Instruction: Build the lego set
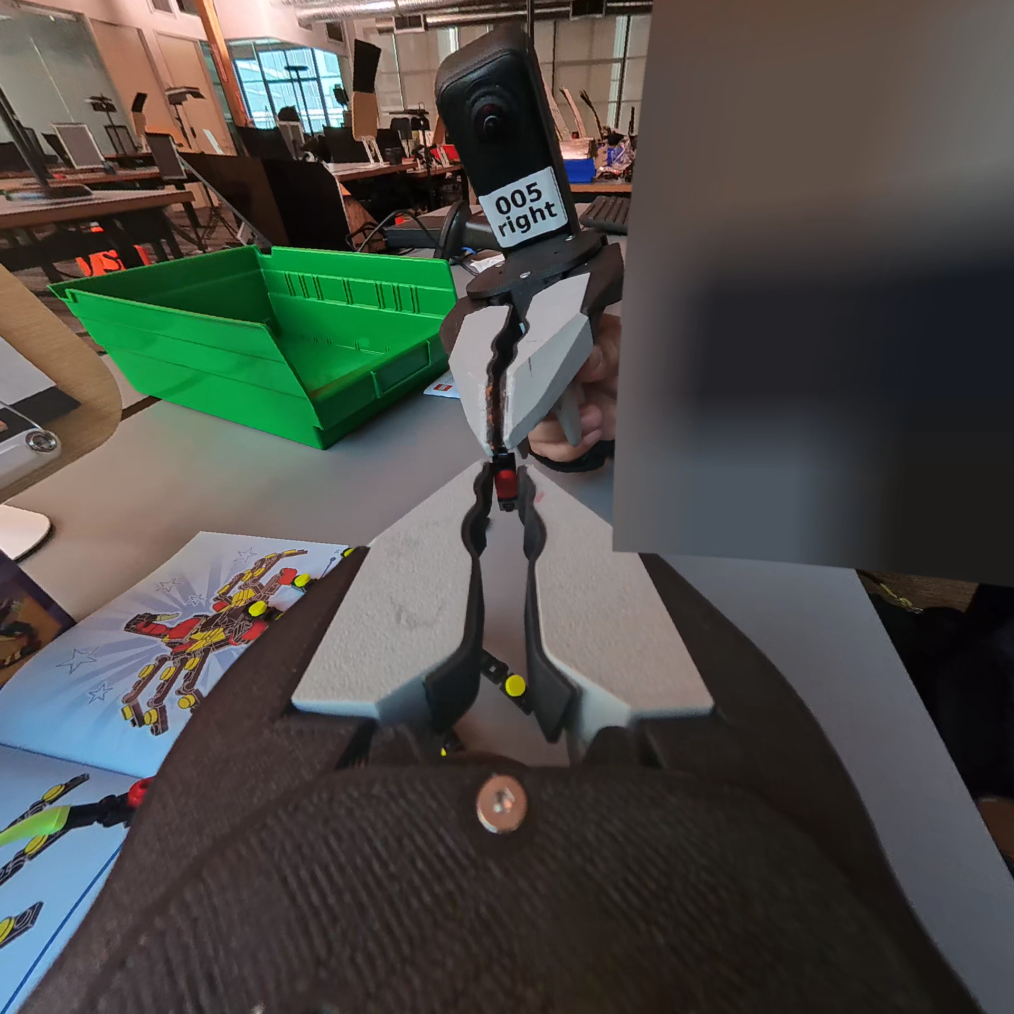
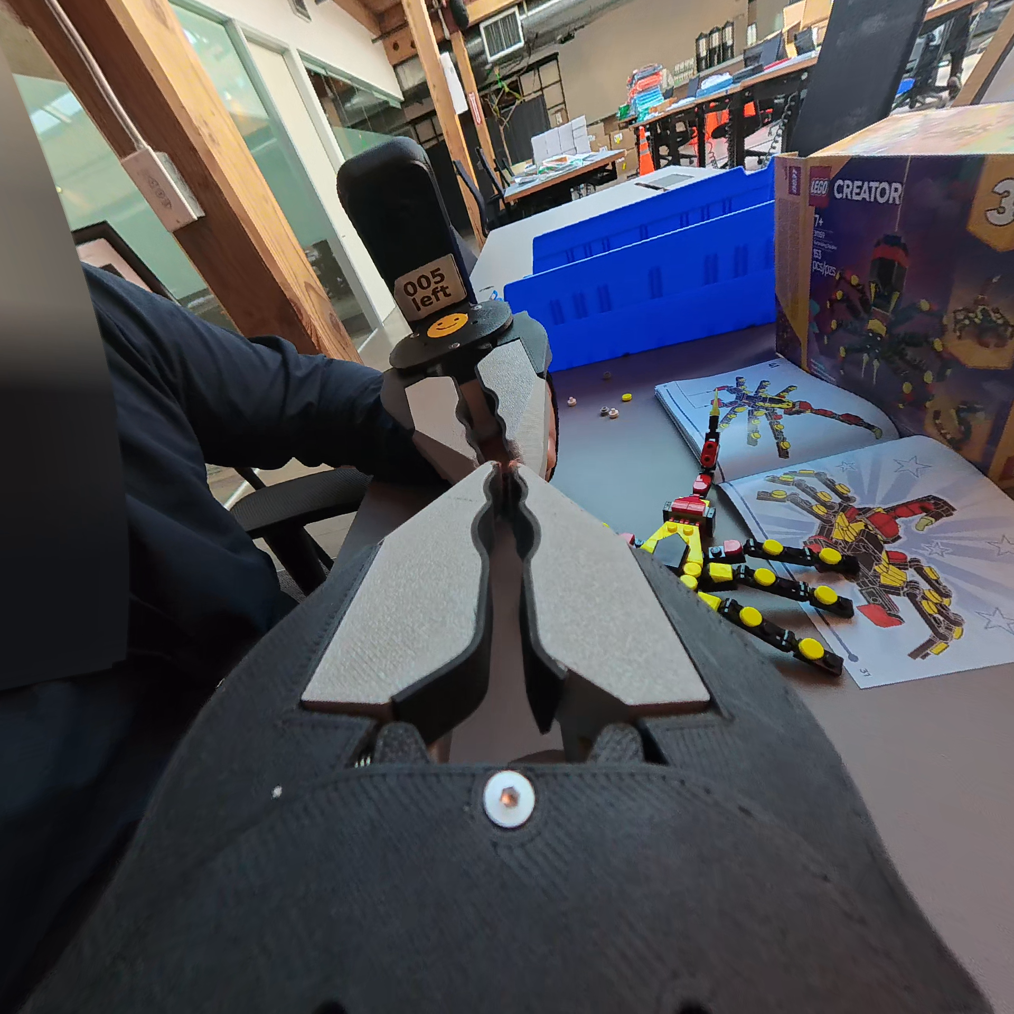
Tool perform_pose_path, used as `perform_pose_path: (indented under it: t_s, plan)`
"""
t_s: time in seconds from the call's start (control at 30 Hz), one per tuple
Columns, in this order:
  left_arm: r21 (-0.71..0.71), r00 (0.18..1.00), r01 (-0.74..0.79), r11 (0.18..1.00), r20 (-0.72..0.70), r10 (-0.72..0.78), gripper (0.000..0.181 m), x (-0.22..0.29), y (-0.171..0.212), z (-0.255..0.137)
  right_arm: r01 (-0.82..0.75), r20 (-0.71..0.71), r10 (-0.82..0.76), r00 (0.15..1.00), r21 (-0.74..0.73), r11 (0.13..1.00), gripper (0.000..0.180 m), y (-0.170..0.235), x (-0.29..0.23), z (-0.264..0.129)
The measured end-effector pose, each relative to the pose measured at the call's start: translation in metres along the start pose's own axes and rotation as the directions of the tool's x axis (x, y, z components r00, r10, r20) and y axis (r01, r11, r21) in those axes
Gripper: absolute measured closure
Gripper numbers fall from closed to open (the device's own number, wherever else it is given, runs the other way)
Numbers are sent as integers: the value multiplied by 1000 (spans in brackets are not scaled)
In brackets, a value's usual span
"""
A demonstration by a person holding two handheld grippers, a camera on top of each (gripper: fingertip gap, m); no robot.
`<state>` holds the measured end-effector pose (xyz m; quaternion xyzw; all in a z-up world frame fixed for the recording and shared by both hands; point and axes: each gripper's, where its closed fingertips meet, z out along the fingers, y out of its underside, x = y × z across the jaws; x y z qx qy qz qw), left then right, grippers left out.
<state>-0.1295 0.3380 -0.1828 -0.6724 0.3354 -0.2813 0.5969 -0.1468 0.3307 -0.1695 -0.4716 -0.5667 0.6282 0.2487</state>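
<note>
My left gripper [image 1: 505,476] is shut on a small red lego piece [image 1: 505,484], held above the grey table. My right gripper [image 1: 498,447] comes from the far side, tip to tip with it, and is shut on a small black piece [image 1: 501,451] that touches the red one. In the right wrist view my right gripper [image 2: 503,478] meets the left gripper [image 2: 500,460]; the pieces between them are almost hidden. The partly built red, yellow and black lego model [image 2: 713,554], with black legs with yellow studs, lies on the table to the right.
An open instruction booklet [image 2: 889,548] lies under and beside the model and also shows in the left wrist view [image 1: 164,631]. The lego box [image 2: 900,274] and blue bins [image 2: 653,285] stand behind. Loose small pieces [image 2: 606,409] lie nearby. A green bin [image 1: 263,334] stands on the table. The grippers are tip to tip, or close to it.
</note>
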Motion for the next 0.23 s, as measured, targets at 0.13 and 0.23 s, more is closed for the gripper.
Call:
perform_pose_path:
  t_s: [0.13, 0.23]
  plan:
    - [-43, 995, -75, 996, 58, 77, 176, -5, 1, -2, -5, 3, 5, 1000, 9, 1000, 175, -1, 0, 1]
    - [-59, 987, -127, 990, 91, 132, 176, -2, -2, -2, 19, 6, -19, 1000, 14, 1000, 177, -3, -3, 0]
